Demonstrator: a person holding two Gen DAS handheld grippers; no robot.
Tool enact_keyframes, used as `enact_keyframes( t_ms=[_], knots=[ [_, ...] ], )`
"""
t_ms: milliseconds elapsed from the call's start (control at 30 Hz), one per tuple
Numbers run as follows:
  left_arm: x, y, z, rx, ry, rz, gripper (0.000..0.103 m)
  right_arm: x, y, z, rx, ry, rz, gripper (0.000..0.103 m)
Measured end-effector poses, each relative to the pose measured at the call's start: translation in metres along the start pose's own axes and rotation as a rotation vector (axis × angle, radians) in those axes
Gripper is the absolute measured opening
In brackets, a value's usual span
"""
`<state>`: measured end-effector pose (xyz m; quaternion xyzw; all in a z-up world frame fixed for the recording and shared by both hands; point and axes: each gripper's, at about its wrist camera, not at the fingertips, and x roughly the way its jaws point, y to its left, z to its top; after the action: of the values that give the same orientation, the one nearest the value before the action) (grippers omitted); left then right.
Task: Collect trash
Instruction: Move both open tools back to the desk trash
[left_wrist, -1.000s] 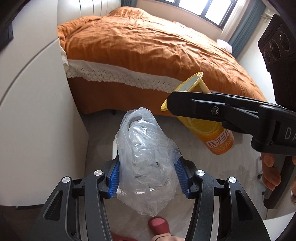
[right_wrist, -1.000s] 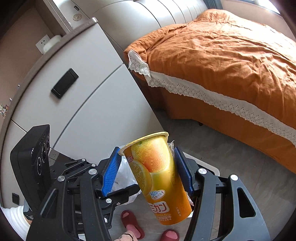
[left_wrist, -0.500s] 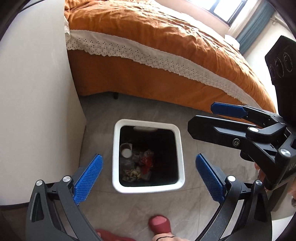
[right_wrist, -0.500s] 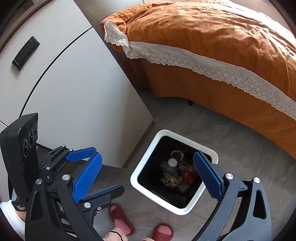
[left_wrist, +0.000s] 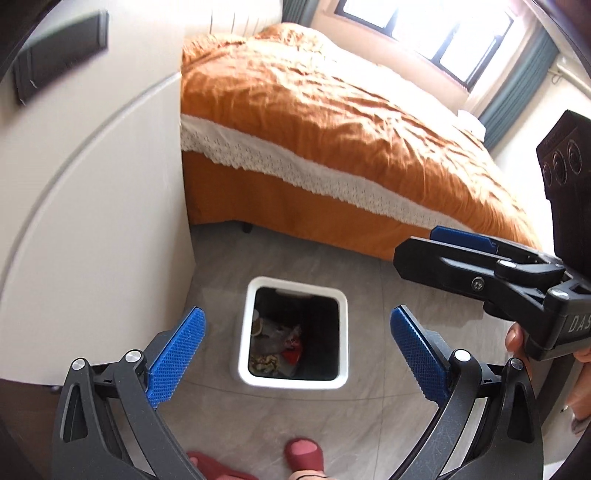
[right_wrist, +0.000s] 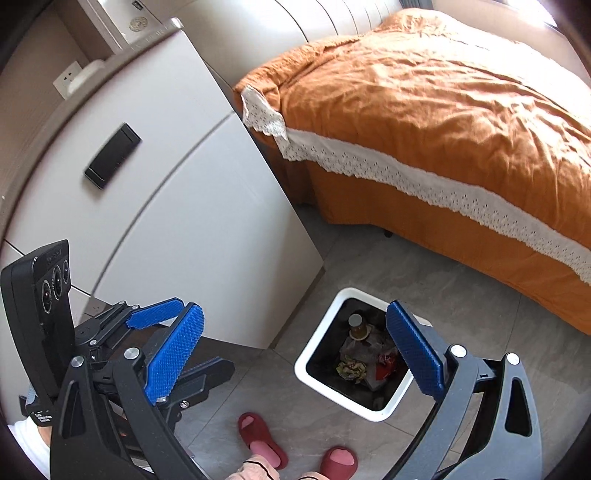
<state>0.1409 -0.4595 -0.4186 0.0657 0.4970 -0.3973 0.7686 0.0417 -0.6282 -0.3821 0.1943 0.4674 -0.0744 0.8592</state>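
Note:
A white square trash bin (left_wrist: 243, 339) stands on the grey tile floor below both grippers; it also shows in the right wrist view (right_wrist: 321, 347). Mixed trash (left_wrist: 277, 343) lies inside, with a crumpled clear bag and a cup (right_wrist: 358, 326) on top. My left gripper (left_wrist: 295, 347) is open and empty, high above the bin. My right gripper (right_wrist: 295, 354) is open and empty, also above the bin. The right gripper shows in the left wrist view (left_wrist: 480, 266) at the right.
An orange bed (left_wrist: 332, 122) with a white lace border stands beyond the bin. A white cabinet (right_wrist: 166, 206) stands left of the bin. The person's red slippers (right_wrist: 258, 439) are on the floor in front.
A second ago the left gripper held a clear plastic bag and the right an orange drink cup. Both opened and let go; the items lie in the bin. Both grippers have since risen.

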Motion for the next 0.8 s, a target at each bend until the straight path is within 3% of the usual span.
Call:
enact_keyframes(
  t_ms=[367, 667, 733, 800],
  knots=[
    [-0.102, -0.011, 0.025, -0.007, -0.119, 0.037, 0.098, -0.071, 0.06, 0.032, -0.031, -0.077, 0.055, 0.098],
    [-0.192, 0.003, 0.042, -0.047, -0.249, 0.069, 0.098, -0.112, 0.131, 0.067, -0.124, -0.159, 0.111, 0.098],
    [-0.209, 0.009, 0.045, -0.056, -0.267, 0.039, 0.098, -0.118, 0.146, 0.076, -0.149, -0.169, 0.125, 0.098],
    [-0.227, 0.014, 0.049, -0.052, -0.29, 0.077, 0.098, -0.123, 0.166, 0.085, -0.181, -0.182, 0.141, 0.098]
  ],
)
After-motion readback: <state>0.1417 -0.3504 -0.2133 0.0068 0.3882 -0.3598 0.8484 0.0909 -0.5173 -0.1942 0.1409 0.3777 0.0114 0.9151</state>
